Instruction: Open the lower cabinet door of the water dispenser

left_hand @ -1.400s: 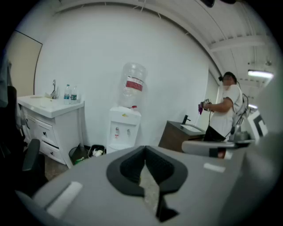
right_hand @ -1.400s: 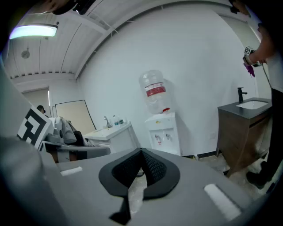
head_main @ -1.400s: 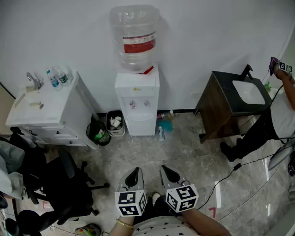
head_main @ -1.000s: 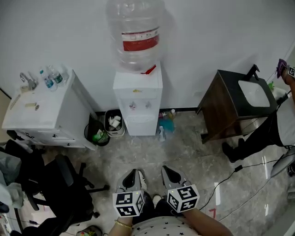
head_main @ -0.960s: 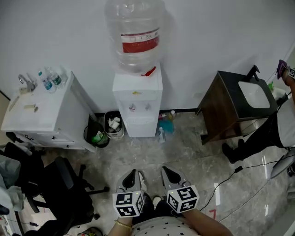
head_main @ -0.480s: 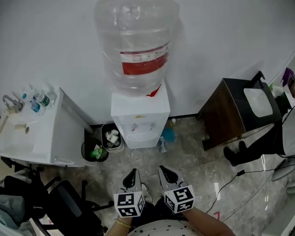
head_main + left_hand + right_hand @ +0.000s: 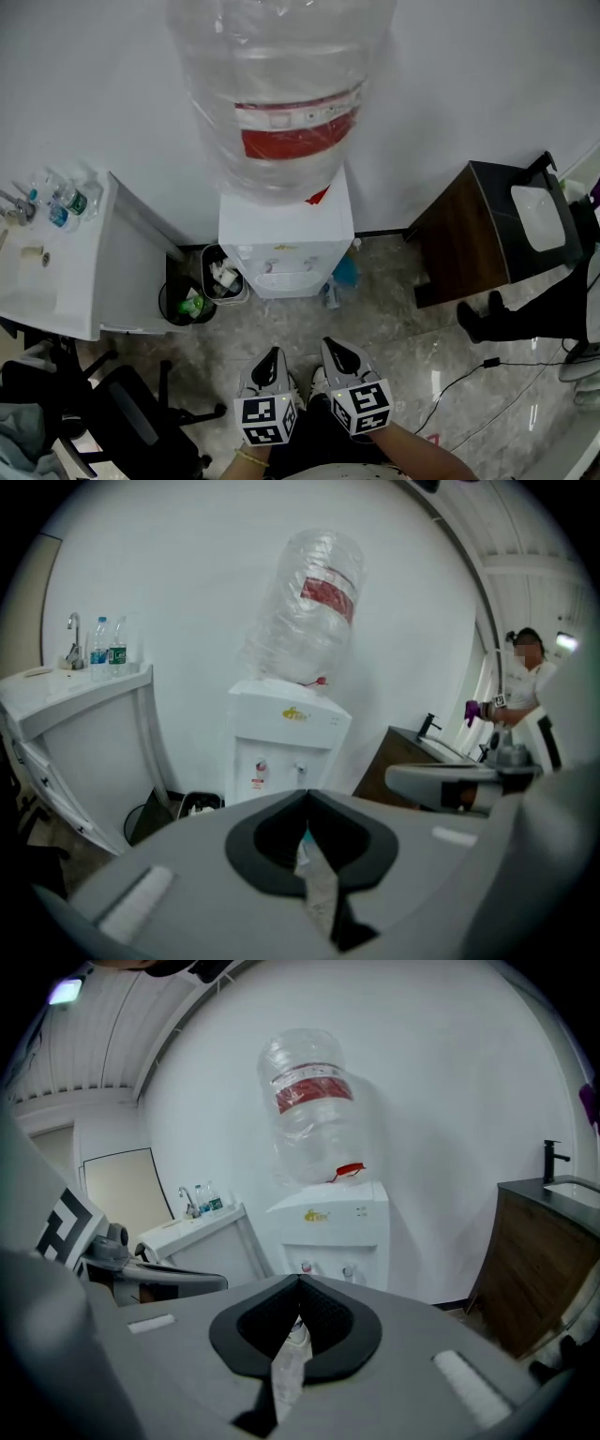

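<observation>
The white water dispenser [image 7: 286,239] stands against the wall with a big clear bottle [image 7: 281,94] with a red label on top. Its two taps [image 7: 261,766] show in the left gripper view; its lower front is hidden behind the jaws in both gripper views. In the head view only a foreshortened strip of its front [image 7: 284,279] shows. My left gripper [image 7: 273,353] and right gripper [image 7: 331,345] are side by side over the floor, short of the dispenser, both shut and empty. Each points at the dispenser [image 7: 333,1232].
A white sink cabinet [image 7: 56,272] with water bottles [image 7: 66,202] stands left, with a black bin [image 7: 187,305] and a small bin [image 7: 225,277] beside the dispenser. A dark wooden vanity [image 7: 487,225] and a person [image 7: 562,309] are at right. An office chair [image 7: 122,412] sits lower left.
Both grippers and the head have come closer to the dispenser, which now looms larger in view. The jaws have stayed shut.
</observation>
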{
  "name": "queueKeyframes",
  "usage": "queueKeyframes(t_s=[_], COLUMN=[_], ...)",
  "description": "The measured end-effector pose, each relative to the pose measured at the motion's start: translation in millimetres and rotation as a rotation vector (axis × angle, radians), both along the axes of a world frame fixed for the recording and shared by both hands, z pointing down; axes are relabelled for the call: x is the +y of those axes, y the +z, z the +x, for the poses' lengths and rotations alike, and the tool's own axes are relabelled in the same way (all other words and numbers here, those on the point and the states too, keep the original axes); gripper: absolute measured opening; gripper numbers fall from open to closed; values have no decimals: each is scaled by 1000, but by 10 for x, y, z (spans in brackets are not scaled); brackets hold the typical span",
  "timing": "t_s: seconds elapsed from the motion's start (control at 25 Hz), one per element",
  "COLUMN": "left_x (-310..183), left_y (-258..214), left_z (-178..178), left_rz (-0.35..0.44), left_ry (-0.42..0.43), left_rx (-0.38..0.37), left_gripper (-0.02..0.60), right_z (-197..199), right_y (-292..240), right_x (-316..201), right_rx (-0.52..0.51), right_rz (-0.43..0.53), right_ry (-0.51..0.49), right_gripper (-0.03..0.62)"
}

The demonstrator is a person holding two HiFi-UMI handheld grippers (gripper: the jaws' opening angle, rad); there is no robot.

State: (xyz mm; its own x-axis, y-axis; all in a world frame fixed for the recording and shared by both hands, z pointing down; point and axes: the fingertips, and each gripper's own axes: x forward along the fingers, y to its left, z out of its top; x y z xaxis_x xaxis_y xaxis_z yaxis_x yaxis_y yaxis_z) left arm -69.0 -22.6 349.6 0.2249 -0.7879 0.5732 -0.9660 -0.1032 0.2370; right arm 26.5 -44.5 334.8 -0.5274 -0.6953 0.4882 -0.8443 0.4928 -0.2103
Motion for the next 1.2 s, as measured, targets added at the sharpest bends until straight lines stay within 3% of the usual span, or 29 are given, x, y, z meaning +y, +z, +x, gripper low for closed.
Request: queueKeyframes(t_s=[0.24,0.44,0.52,0.68,0.8,0.92,1.12,1.2], left_x=[-198,-383,-476,-691,-829,-949,-1019,-1022], left_y=[602,1781,2295,3175,3591,3783,3798,3778], left_z=[90,58,54,49,60,80,110,134], left_rz=[-1,-13,-8,6,8,7,5,8], left_ry=[-14,-17,-17,-8,2,14,28,22], left_rx=[28,40,43,45,43,50,66,70], left_gripper=[6,6,6,6,6,6,6,6], right_z=[47,122,156,267,311,346,285,306], right_y=[683,1920,2536,3630,4182,4453,4449,4435], right_x=[-259,-608,-809,-1339,-1721,-2016,-2176,-2180], right_rx=[-12,-46,-61,-80,-51,-13,40,49], right_rz=[-14,-36,-45,-8,19,34,78,76], right_ry=[-13,5,1,25,-12,-73,-289,-332], right_gripper=[0,0,117,160,209,243,284,285])
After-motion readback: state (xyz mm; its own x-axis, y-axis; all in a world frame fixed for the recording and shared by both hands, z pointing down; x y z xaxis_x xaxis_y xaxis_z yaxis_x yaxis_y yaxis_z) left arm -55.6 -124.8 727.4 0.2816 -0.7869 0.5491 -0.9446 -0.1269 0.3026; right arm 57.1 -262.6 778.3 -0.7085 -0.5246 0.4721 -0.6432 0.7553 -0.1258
